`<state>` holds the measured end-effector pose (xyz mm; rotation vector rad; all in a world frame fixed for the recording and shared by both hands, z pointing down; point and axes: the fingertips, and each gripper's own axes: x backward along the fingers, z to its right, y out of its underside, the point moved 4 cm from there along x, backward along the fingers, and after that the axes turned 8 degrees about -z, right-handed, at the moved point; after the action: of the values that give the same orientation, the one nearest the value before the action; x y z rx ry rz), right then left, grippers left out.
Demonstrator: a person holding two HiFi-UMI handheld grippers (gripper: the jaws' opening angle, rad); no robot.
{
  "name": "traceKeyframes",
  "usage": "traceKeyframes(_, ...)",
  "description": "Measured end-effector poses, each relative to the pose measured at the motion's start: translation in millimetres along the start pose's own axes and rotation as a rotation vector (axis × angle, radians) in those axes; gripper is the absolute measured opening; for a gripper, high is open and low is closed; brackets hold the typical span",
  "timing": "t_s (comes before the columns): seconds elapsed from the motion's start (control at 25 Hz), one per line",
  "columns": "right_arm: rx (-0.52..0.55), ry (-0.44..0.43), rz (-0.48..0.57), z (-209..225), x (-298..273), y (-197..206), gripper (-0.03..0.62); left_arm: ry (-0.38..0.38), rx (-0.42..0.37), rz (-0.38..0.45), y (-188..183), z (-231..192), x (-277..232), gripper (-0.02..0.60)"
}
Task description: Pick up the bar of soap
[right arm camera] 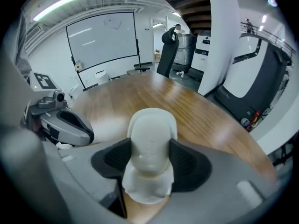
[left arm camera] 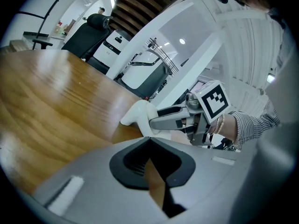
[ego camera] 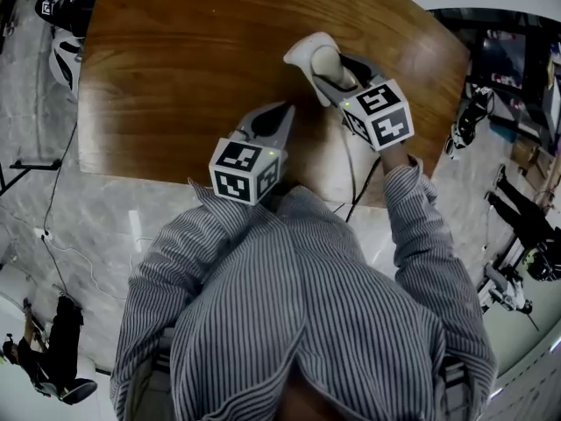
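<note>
The bar of soap (ego camera: pixel 308 53) is a pale rounded oval lying on the wooden table (ego camera: pixel 175 60), with a white sheet or dish under it. In the right gripper view the soap (right arm camera: pixel 150 134) fills the gap between the black pads (right arm camera: pixel 114 158), which flank both its sides. My right gripper (ego camera: pixel 324 67) stands at its widest, open around the soap, and I see no squeeze on it. My left gripper (ego camera: pixel 277 114) hovers just left of it over the table, its jaws (left arm camera: pixel 150 141) shut and empty. The left gripper view shows the soap (left arm camera: pixel 138 115) at the right gripper's tips.
The table's near edge (ego camera: pixel 158 175) runs just under both grippers. A black cable (ego camera: pixel 361 187) hangs from the right gripper. An office chair (right arm camera: pixel 168 45) and a whiteboard (right arm camera: pixel 103 41) stand beyond the table's far side. Grey floor (ego camera: pixel 88 226) surrounds the table.
</note>
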<state>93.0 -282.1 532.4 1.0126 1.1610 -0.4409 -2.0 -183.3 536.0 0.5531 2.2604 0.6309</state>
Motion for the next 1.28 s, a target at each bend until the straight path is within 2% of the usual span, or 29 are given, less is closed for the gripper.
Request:
traceKeyframes(0.16, -0.014, 0.02, -0.004, -1.9, 2.5, -0.2, 0.255, 0.004, -0.007, 0.001, 0.9, 2.8, 3.7, 0.0)
traceKeyframes(0.28, -0.07, 0.026, 0.052, -3.3, 16.3, -2.7, 0.255, 0.009, -0.025, 0.013, -4.4, 4.7, 7.1, 0.0)
traceKeyframes(0.56, -0.239, -0.042, 0.262, -22.7, 69.4, -8.6, 0.255, 0.023, -0.069, 0.041, -25.6, 23.8, 23.8, 0.0)
traceKeyframes(0.8, -0.36, 0.014, 0.508, -33.4, 122.9, -8.5, 0.255, 0.041, -0.182, 0.088, -63.9, 44.6, 40.8, 0.0)
traceKeyframes(1.04, -0.57, 0.023, 0.752, -42.3, 161.0, 11.0, 0.255, 0.052, -0.248, 0.122, -88.3, 60.2, 51.6, 0.0)
traceKeyframes(1.28, -0.673, 0.011, 0.86, -56.6, 168.0, 28.7, 0.255, 0.094, -0.322, 0.111, -91.9, 90.4, 47.8, 0.0)
